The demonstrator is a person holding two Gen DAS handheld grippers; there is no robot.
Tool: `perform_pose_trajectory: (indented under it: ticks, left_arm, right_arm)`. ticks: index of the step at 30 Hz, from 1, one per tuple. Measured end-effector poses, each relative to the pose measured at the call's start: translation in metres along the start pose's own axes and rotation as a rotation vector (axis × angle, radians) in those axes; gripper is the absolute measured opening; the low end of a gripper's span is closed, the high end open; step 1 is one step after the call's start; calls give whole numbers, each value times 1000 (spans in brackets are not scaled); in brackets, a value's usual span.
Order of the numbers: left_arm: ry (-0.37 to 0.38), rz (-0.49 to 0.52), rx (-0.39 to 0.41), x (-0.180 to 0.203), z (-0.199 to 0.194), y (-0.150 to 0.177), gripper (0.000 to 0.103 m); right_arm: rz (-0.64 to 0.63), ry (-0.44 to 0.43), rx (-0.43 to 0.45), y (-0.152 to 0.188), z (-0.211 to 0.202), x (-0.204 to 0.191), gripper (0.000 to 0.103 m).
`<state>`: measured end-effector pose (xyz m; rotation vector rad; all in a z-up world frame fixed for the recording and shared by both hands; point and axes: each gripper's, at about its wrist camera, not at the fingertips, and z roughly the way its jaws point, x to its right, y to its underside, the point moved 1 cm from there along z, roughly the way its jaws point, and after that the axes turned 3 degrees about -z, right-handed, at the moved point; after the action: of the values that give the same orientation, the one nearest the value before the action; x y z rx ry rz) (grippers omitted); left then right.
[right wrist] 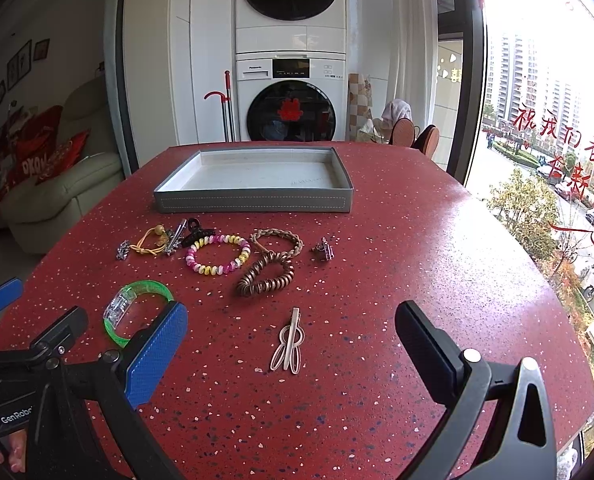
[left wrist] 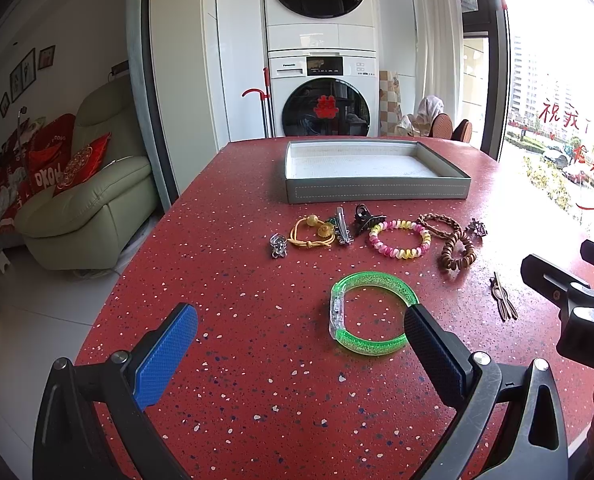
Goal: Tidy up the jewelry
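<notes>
Nothing sits in the tray [right wrist: 253, 200] yet; both grippers, left gripper [left wrist: 301, 344] and right gripper [right wrist: 293, 356], are spread wide and empty, probably about to pick the hair clip [right wrist: 289, 342] near the tray.

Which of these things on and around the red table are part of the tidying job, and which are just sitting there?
Part of the job: grey tray, green bangle, pink and yellow bracelet, brown coil bracelet, braided bracelet, yellow bead cord, metal hair clip.

Just sitting there: washing machine, sofa, red cushions.
</notes>
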<state>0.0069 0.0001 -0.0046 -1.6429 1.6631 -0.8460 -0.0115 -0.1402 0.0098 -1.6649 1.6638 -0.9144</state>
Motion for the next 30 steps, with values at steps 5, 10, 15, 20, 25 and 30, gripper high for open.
perform_pose_trajectory:
  ticks: [5, 10, 15, 20, 25, 30]
  left_arm:
    - [0, 0, 0, 0, 0, 0, 103]
    - [0, 0, 0, 0, 0, 0, 103]
    - [0, 0, -1, 0, 0, 0, 103]
    - [-1, 0, -2, 0, 1, 2, 103]
    - [1, 2, -6, 1, 2, 3, 103]
    - [8, 5, -20, 2, 6, 4, 103]
  right_arm:
    - [1, -1, -1, 0, 0, 0, 103]
    - [0, -2, -1, 0, 0, -1, 103]
    - [0, -2, -2, 0, 0, -2, 103]
    - [1, -2, -3, 0, 0, -1, 103]
    - [3, -6, -10, 2, 2, -3, 103]
    - [12, -6, -35, 3, 7, -1, 103]
